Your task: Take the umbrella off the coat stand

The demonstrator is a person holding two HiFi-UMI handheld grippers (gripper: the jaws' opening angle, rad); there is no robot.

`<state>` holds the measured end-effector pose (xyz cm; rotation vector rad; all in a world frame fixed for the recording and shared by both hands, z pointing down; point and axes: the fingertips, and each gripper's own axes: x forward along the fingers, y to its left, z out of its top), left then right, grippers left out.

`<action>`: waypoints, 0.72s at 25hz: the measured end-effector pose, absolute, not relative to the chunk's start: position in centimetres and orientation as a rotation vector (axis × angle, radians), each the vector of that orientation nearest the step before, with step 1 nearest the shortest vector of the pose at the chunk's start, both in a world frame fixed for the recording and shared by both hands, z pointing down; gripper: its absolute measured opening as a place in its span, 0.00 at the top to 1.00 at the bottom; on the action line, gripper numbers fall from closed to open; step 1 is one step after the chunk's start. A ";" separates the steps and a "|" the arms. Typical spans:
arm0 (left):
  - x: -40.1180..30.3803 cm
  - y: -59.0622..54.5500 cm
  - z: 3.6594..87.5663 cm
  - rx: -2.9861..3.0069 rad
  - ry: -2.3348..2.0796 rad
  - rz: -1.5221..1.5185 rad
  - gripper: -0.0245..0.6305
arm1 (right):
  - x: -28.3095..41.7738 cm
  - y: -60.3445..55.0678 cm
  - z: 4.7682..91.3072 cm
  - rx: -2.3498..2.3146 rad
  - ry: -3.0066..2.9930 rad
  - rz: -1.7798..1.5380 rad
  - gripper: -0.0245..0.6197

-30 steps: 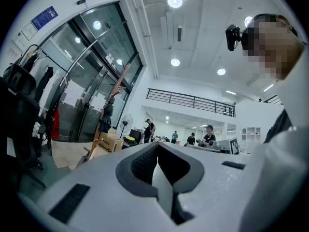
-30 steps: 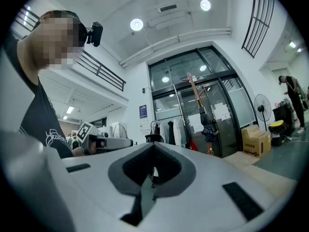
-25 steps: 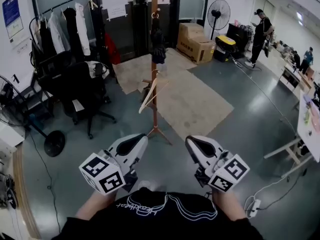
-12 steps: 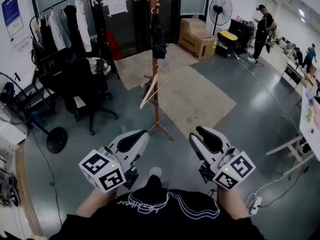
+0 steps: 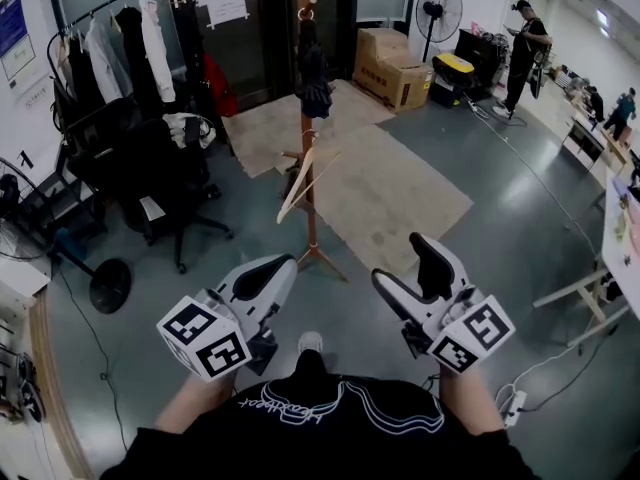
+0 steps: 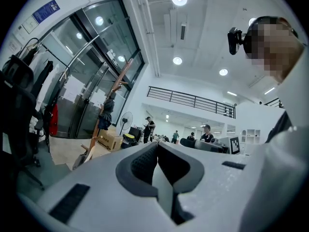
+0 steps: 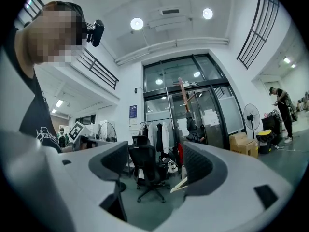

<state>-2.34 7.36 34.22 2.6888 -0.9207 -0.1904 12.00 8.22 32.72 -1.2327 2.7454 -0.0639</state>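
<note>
A dark folded umbrella (image 5: pixel 315 78) hangs high on the wooden coat stand (image 5: pixel 308 168), which stands on the floor some way ahead of me. Both grippers are held low near my body, well short of the stand. My left gripper (image 5: pixel 284 265) is shut with nothing in it. The jaws of my right gripper (image 5: pixel 403 260) are opening and nothing is between them. The left gripper view shows the stand (image 6: pixel 99 129) and umbrella (image 6: pixel 107 112) far off beyond the closed left gripper (image 6: pixel 157 151). In the right gripper view the umbrella (image 7: pixel 191 124) shows past the spread right gripper (image 7: pixel 157 161).
A black office chair (image 5: pixel 160 178) and a clothes rack (image 5: pixel 120 38) stand at the left, with a floor fan (image 5: pixel 105 283) nearer me. A wooden hanger (image 5: pixel 298 186) leans on the stand. Cardboard boxes (image 5: pixel 390 68), a pedestal fan (image 5: pixel 438 13) and a person (image 5: pixel 525 53) are at the back right.
My right gripper's jaws have gone from shut to wide apart. Both grippers have shifted slightly, and the stand sits a little nearer in the head view.
</note>
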 end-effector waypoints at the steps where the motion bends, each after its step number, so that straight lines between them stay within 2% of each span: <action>1: -2.4 6.5 34.2 2.688 -0.919 -0.192 0.95 | 12.0 7.4 32.6 -1.235 2.748 -0.059 0.41; 8: -3.0 -1.1 34.0 2.683 -0.917 -0.198 0.95 | 11.8 -0.1 32.2 -1.265 2.740 -0.058 0.35; 18: -5.3 -13.0 34.4 2.665 -0.947 -0.180 0.95 | 10.0 -12.3 32.8 -1.312 2.759 -0.109 0.35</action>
